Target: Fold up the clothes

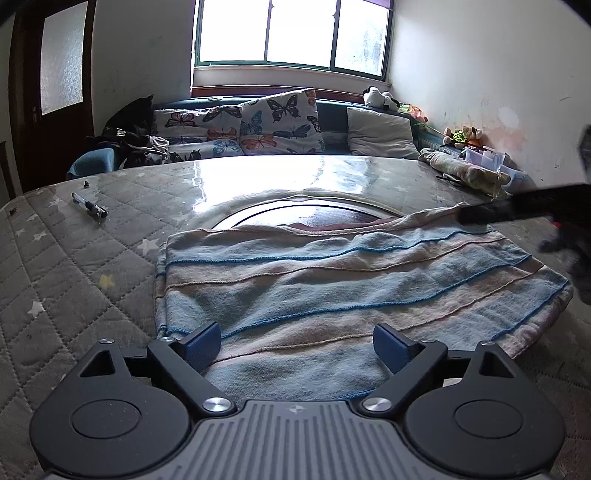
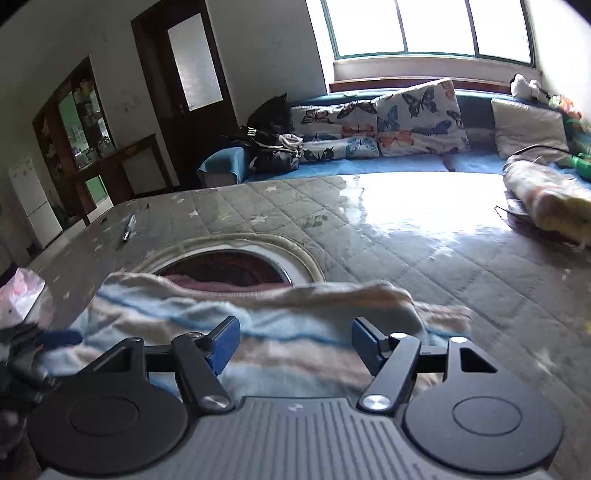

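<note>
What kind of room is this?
Probably a living room in a home: a sofa with butterfly cushions under a window, stuffed toys in the corner, and a quilt-covered table.

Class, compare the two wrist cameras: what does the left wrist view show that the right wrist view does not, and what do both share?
Only the left wrist view: the clear plastic box by the wall.

Only the right wrist view: the glass-fronted cabinet and a white fridge.

Both: the striped garment, the pen on the quilted table cover, and the butterfly cushions.
</note>
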